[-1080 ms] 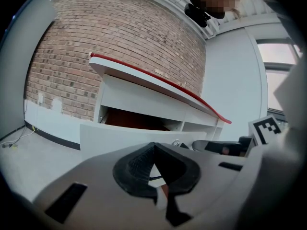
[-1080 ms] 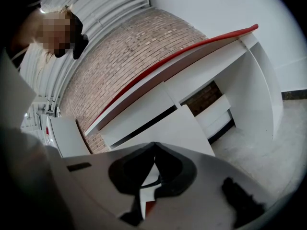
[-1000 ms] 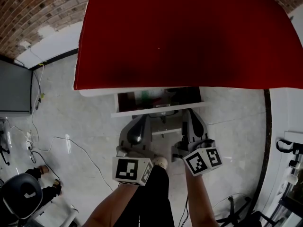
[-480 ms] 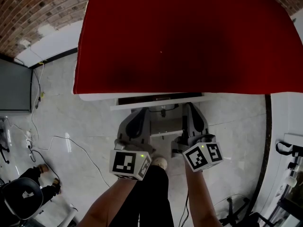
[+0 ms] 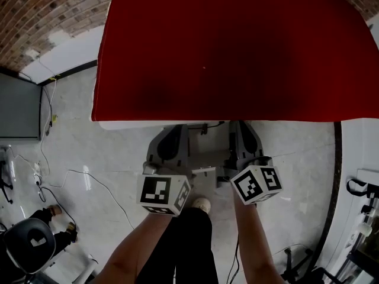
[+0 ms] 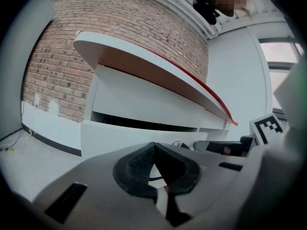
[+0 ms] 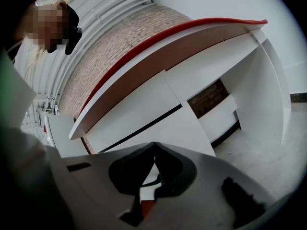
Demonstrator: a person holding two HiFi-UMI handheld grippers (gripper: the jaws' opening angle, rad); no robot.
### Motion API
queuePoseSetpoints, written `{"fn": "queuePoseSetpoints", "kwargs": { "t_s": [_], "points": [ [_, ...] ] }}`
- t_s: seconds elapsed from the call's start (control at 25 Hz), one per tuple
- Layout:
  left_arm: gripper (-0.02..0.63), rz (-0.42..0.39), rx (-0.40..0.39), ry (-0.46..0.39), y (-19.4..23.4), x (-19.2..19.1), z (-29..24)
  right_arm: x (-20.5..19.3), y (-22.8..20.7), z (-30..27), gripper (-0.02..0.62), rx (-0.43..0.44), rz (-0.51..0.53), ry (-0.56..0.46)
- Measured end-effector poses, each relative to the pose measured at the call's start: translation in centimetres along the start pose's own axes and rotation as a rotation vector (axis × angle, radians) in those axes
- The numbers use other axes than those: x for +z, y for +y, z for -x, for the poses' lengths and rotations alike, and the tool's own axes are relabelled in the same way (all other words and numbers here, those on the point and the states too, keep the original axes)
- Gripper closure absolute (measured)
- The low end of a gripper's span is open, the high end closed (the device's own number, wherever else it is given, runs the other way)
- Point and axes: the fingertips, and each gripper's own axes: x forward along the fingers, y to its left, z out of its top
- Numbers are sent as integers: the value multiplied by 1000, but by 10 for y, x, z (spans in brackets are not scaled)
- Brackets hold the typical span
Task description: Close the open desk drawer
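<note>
Jaws together on left gripper (image 6: 153,145), right gripper (image 7: 154,145), drawer front (image 6: 120,135) just ahead

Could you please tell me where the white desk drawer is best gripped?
Probably its top edge, from the front: the white drawer front sits pushed in under the red-topped desk, and the dark gap above it leaves a lip.

The left forearm (image 5: 137,252) and right forearm (image 5: 256,250) reach forward and down side by side, holding the left gripper (image 5: 170,144) and right gripper (image 5: 244,141) level and slightly apart, each with its jaws pressed together at the tips and nothing between them.
</note>
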Motion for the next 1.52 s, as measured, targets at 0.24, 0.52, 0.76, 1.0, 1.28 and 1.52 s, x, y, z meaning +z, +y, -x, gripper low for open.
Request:
{"fn": "queuePoseSetpoints", "kwargs": {
  "t_s": [0.24, 0.52, 0.76, 1.0, 1.28, 1.52],
  "points": [
    [597, -19, 13, -17, 6, 6, -13, 5, -2, -15, 584, 16, 33, -7],
    [597, -49, 2, -36, 13, 16, -30, 13, -4, -34, 584, 31, 32, -26],
    [597, -63, -2, -36, 15, 18, -35, 15, -6, -40, 584, 27, 25, -52],
    [597, -105, 2, -47, 20, 20, -38, 14, -3, -43, 584, 29, 57, -43],
    [597, -164, 3, -47, 19, 18, -38, 15, -4, -43, 584, 14, 4, -56],
    [597, -220, -20, -3, 17, 12, -35, 10, -5, -37, 584, 10, -3, -53]
  ]
}}
